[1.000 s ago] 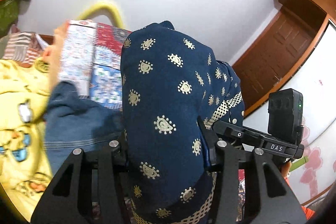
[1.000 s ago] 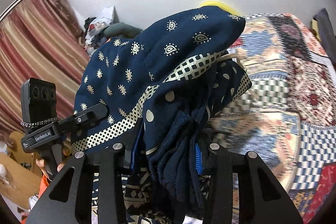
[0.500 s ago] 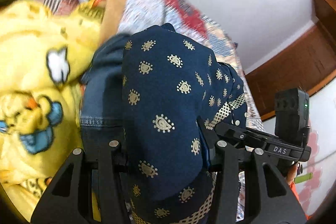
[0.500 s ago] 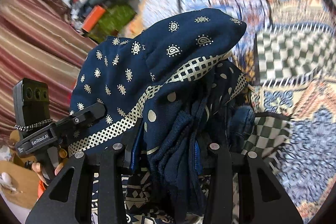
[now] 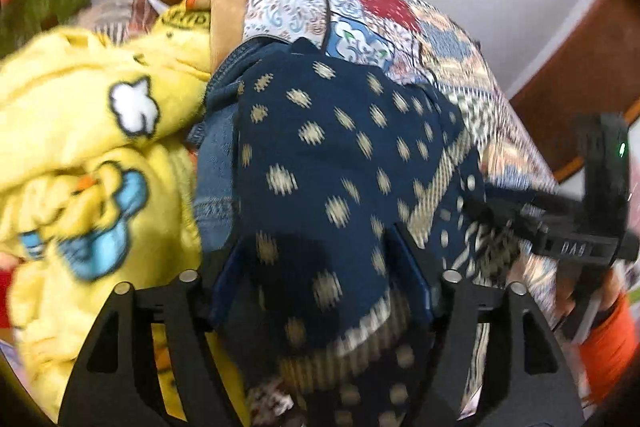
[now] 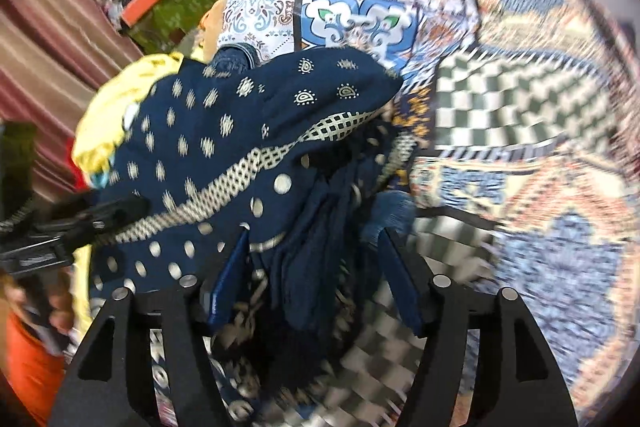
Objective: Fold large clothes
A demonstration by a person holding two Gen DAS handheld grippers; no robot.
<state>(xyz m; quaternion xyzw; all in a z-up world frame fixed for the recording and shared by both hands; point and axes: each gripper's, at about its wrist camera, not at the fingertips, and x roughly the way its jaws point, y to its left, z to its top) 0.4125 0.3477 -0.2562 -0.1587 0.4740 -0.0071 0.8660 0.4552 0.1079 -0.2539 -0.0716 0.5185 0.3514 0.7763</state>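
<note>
We're gripping the folded navy cloth (image 5: 320,163) in both grippers, left gripper (image 5: 320,267) and right gripper (image 6: 316,267) each pinching a bunch, above the bed (image 6: 520,107); we're wanting matched heights, keeping the fold from slipping near the yellow blanket (image 5: 80,147).

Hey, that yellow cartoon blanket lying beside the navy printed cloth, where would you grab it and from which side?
Both grippers are busy: left gripper and right gripper are shut on the navy cloth. Once one is free, I'd probably pinch the yellow blanket at its raised fold near the white cloud patch, coming from above. It lies bunched, so that ridge offers a thick fold for the fingers.
</note>
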